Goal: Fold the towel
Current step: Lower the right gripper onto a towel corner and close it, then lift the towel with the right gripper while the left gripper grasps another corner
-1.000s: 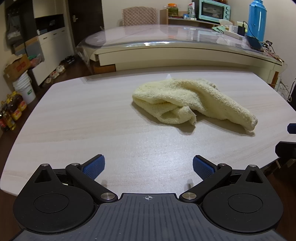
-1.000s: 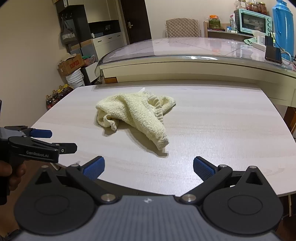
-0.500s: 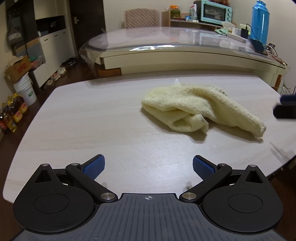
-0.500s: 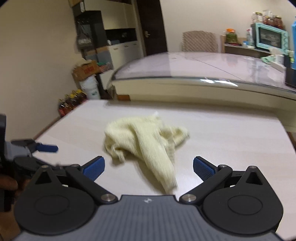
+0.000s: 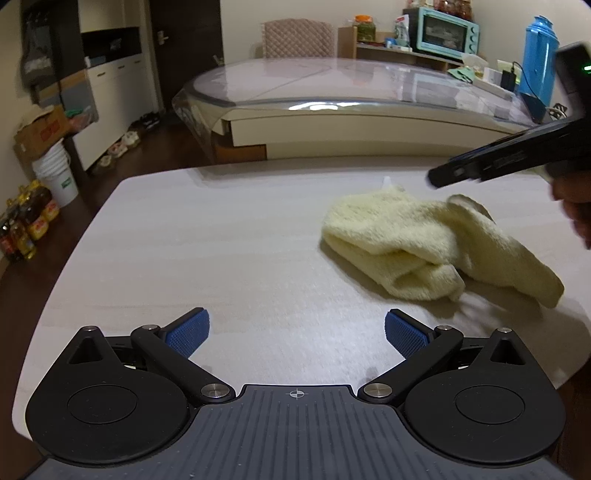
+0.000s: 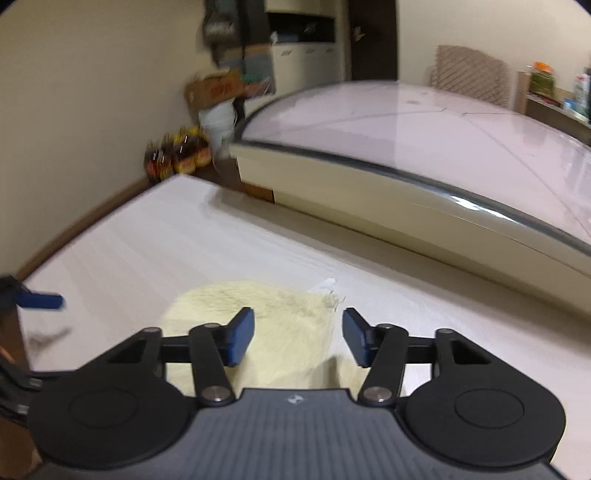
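Towel (image 5: 436,247) crumpled, long axis running upper-left to lower-right.

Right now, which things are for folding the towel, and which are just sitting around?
For the job:
- towel, crumpled
- table it lies on
- left gripper, open
- right gripper, over the towel, jaws just been closing, nothing pinched yet

Just sitting around:
- oven
- blue flask
- bucket
- bottles
- chair

The desk (image 5: 221,258) lies bare to the left and near side of the crumpled towel (image 5: 424,251); the right gripper (image 6: 298,334) hangs over the towel's far right, blocking that approach.
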`<act>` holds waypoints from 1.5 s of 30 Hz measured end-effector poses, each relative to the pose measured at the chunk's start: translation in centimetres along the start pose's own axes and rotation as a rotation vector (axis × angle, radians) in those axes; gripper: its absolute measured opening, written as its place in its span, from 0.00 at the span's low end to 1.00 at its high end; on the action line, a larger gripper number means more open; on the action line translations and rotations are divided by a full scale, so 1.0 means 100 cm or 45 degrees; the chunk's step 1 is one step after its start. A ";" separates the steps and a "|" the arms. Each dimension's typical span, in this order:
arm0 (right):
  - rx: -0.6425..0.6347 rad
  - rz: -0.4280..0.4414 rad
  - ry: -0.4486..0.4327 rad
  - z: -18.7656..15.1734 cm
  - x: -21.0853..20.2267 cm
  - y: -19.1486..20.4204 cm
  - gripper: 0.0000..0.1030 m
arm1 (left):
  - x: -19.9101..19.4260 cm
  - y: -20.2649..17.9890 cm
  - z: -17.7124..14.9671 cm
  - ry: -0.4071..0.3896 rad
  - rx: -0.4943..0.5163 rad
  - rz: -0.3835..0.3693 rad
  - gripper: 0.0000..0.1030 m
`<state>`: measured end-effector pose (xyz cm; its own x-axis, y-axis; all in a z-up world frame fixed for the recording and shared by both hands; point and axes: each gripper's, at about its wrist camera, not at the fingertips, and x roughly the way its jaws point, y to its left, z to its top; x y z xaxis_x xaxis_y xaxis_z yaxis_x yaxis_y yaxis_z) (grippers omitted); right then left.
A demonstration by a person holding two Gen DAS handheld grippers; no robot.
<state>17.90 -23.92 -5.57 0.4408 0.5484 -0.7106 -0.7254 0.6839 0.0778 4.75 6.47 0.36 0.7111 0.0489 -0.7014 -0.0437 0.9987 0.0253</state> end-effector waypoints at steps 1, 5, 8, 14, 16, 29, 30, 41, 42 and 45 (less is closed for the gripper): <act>-0.009 0.005 0.017 0.001 0.008 -0.002 0.51 | 0.001 0.001 0.002 -0.001 -0.002 -0.001 1.00; -0.051 -0.012 0.077 0.005 0.042 -0.008 0.51 | 0.006 0.006 0.007 -0.003 -0.020 -0.010 1.00; -0.081 -0.024 0.099 0.006 0.055 -0.011 0.51 | 0.009 0.008 0.011 -0.004 -0.031 -0.018 1.00; -0.154 0.000 0.116 0.007 0.067 -0.007 0.49 | 0.015 0.010 0.014 -0.001 -0.046 -0.031 1.00; -0.168 0.020 0.129 0.006 0.070 -0.005 0.49 | 0.015 0.010 0.014 -0.001 -0.047 -0.032 1.00; -0.128 0.141 0.065 0.005 0.057 0.000 0.12 | 0.013 0.012 0.011 0.010 -0.064 -0.017 1.00; -0.130 0.138 0.039 0.007 0.049 0.002 0.12 | 0.012 0.012 0.010 0.011 -0.058 -0.018 1.00; -0.171 0.190 -0.283 0.013 -0.092 0.040 0.11 | -0.001 0.028 0.022 -0.144 0.264 -0.388 1.00; -0.175 0.198 -0.311 0.008 -0.111 0.048 0.11 | -0.003 0.029 0.024 -0.161 0.309 -0.445 1.00; -0.188 0.202 -0.346 -0.001 -0.140 0.061 0.11 | -0.006 0.027 0.026 -0.213 0.461 -0.562 1.00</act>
<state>7.22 -27.51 4.79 0.4268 0.7640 -0.4839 -0.8560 0.5139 0.0563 6.05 9.14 2.70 0.7099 -0.3998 -0.5798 0.5024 0.8645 0.0190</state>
